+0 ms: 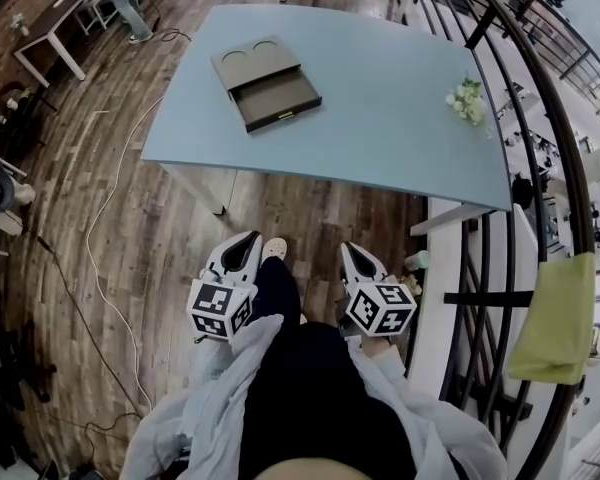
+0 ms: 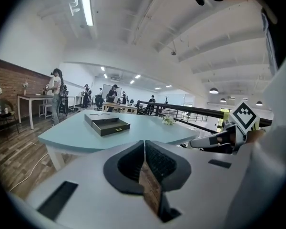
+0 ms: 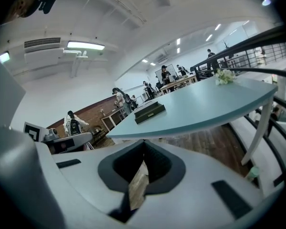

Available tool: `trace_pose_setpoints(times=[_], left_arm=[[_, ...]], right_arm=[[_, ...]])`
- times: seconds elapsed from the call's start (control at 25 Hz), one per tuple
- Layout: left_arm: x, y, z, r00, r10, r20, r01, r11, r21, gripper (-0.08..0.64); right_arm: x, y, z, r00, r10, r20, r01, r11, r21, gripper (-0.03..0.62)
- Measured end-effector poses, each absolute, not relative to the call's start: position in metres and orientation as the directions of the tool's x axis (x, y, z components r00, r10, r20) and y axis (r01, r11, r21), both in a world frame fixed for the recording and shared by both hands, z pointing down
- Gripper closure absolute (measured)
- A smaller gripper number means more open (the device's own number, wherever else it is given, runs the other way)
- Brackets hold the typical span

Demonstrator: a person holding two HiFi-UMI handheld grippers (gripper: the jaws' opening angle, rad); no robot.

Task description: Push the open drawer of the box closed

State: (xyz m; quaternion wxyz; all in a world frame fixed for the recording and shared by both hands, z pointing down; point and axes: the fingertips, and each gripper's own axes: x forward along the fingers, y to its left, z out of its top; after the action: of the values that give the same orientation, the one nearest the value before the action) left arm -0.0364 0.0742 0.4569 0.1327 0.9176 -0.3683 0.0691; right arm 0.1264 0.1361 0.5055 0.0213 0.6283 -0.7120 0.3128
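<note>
A dark brown box (image 1: pixel 252 62) with two round recesses in its top lies on the light blue table (image 1: pixel 380 118), toward the far left. Its drawer (image 1: pixel 278 98) stands pulled out toward me, empty. The box also shows small and distant in the left gripper view (image 2: pixel 106 124) and the right gripper view (image 3: pixel 150 111). Both grippers hang low by my legs, short of the table's near edge and well away from the box. My left gripper (image 1: pixel 246 240) is shut with nothing in it, its jaws meeting tip to tip. My right gripper (image 1: pixel 353 251) is likewise shut and holds nothing.
A small bunch of white flowers (image 1: pixel 467 100) sits near the table's right edge. A black railing (image 1: pixel 520 148) curves along the right, with a yellow-green cloth (image 1: pixel 552 318) draped on it. A white cable (image 1: pixel 105 198) runs over the wooden floor at left. People stand at far tables (image 2: pixel 55 87).
</note>
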Motion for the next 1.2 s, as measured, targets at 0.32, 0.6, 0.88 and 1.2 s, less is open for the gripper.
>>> trace_pose_setpoints(times=[0.32,0.6,0.88,1.2], left_arm=[[-0.025,0.002,0.444,0.731,-0.645,0.223,-0.681,-0.709,0.181,0.537],[-0.018,-0.057,0.436,0.750,-0.623,0.223,-0.659,-0.732,0.174,0.537],[-0.020,-0.109,0.436,0.758,-0.616,0.213,-0.650,-0.737,0.184,0.537],[-0.012,-0.158,0.434,0.788,-0.583,0.200,-0.614,-0.767,0.186,0.537]], right_arm=[[0.135,0.062,0.487,-0.206,-0.891,0.404,-0.906,0.017,-0.424,0.584],[0.136,0.000,0.482,-0.198,-0.892,0.406,-0.900,0.001,-0.436,0.584],[0.136,-0.044,0.480,-0.179,-0.897,0.405,-0.898,-0.019,-0.439,0.584],[0.142,-0.085,0.477,-0.132,-0.906,0.401,-0.899,-0.061,-0.434,0.584]])
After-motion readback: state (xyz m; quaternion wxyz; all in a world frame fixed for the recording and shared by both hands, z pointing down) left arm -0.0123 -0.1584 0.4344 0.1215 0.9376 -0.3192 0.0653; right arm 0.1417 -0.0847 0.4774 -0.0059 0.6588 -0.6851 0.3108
